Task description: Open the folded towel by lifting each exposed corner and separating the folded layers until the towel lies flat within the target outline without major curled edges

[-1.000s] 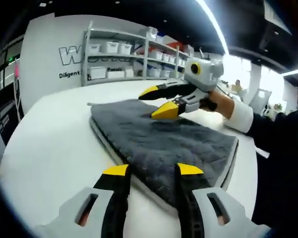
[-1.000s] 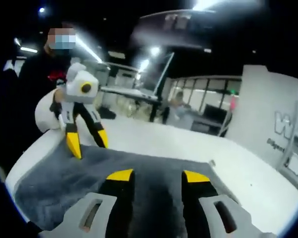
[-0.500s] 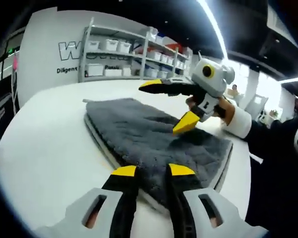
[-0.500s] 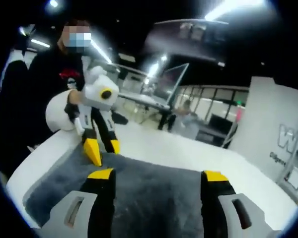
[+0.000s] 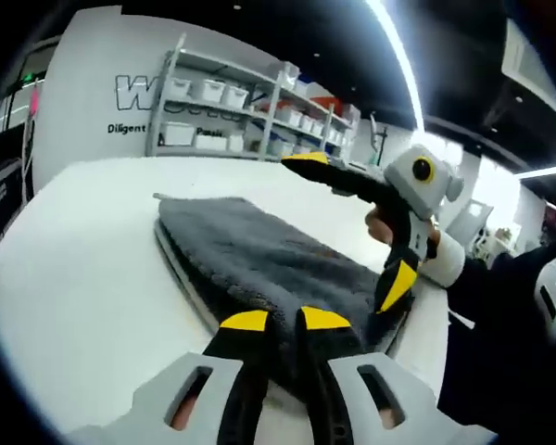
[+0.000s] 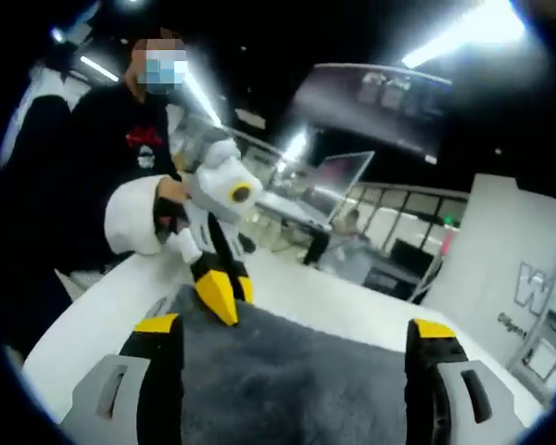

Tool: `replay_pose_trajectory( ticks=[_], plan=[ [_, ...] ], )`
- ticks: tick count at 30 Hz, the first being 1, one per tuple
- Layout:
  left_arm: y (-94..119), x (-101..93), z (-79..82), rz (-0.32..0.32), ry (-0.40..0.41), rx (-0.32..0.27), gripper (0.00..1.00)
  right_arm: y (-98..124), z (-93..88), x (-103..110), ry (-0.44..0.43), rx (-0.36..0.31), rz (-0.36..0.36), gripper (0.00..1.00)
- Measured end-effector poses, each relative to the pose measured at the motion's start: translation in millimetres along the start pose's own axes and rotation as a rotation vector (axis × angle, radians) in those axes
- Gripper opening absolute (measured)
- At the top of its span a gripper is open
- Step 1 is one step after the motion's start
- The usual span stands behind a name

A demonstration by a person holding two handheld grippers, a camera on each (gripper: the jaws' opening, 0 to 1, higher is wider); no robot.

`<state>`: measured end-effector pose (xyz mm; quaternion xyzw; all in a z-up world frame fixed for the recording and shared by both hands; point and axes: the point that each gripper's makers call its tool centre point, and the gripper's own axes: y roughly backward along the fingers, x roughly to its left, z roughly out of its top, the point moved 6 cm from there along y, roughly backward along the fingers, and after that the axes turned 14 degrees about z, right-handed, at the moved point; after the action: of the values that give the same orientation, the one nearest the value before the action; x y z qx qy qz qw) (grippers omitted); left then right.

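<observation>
Spreading wide over the past second, my right gripper [image 6: 296,324] is now holding its yellow-tipped jaws far apart, one at each lower side of the right gripper view, while my left gripper [image 5: 285,321] is drawing its jaws in until only a narrow slit is showing between the tips.

Nearest me in the left gripper view, those nearly shut tips are sitting at the near edge of the towel [image 5: 259,264]; they look to be nipping the thick edge, though I cannot tell for certain that any cloth is between them. The towel is lying folded in layers on the round white table [image 5: 83,278], a grey, shaggy pile with a pale border along its left side, stretching away from me as a long rectangle. Farther along, my right gripper [image 5: 357,222] is reaching in from the right, its upper jaw raised over the towel and its lower tip down at the towel's right edge.

In the right gripper view the towel [image 6: 296,380] is spreading between my open jaws, and beyond it my left gripper [image 6: 224,295] is pointing down onto the far edge.

Against the far wall, metal shelves [image 5: 232,116] are carrying white storage bins [image 5: 204,88]; what is in them I cannot tell.
</observation>
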<state>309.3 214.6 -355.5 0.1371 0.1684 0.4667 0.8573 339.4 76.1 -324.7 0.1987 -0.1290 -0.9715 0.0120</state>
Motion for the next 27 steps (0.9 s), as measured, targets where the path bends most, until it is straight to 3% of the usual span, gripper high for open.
replay_pose_trajectory(
  ticks=[6, 8, 10, 11, 15, 23, 27],
  plan=[
    [-1.6, 2.7, 5.8, -0.008, 0.048, -0.014, 0.06, -6.3, 9.4, 22.7, 0.041, 0.013, -0.005, 0.99],
    [-1.5, 1.8, 8.1, -0.019, 0.076, -0.018, 0.06, -6.1, 14.3, 28.4, 0.052, -0.003, -0.035, 0.99],
    [-1.6, 0.0, 9.8, -0.026, 0.1, -0.02, 0.05, -4.7, 15.6, 30.9, 0.064, 0.048, -0.067, 0.99],
    [-1.8, -0.8, 10.7, -0.029, 0.116, -0.02, 0.05, -4.2, 19.4, 32.1, 0.094, 0.035, -0.092, 0.99],
    [-3.2, -3.9, 15.1, -0.046, 0.202, -0.025, 0.05, -5.1, 22.5, 43.0, 0.052, 0.032, -0.144, 0.99],
    [-3.2, -11.3, 19.0, -0.072, 0.283, -0.044, 0.04, -19.6, 31.4, 56.7, 0.144, 0.143, -0.303, 0.99],
    [-2.2, -12.5, 20.9, -0.072, 0.281, -0.062, 0.04, -24.9, 26.0, 59.3, 0.158, 0.209, -0.358, 0.99]
  ],
)
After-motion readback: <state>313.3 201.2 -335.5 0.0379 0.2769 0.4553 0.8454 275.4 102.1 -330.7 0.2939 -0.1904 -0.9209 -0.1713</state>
